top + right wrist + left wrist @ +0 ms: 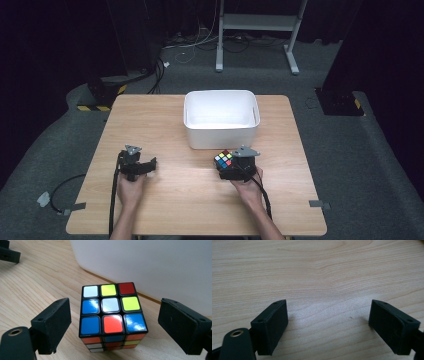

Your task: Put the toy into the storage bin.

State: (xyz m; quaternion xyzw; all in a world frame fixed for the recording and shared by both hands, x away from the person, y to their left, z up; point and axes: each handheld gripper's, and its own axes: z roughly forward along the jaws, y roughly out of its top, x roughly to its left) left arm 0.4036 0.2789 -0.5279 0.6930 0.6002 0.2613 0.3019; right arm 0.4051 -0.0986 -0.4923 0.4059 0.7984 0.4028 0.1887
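Note:
A scrambled puzzle cube (223, 159) (113, 315) rests on the wooden table (180, 125), just in front of the white bin (221, 117). My right gripper (231, 167) (115, 327) is open, its two black jaws standing on either side of the cube with a gap on each side. My left gripper (145, 166) (328, 326) is open near the table's left front, low over bare wood with nothing between its jaws.
The white bin's wall (150, 265) rises right behind the cube. Bare table surface lies between the two grippers. Cables trail off the table's left edge to the floor (60, 192).

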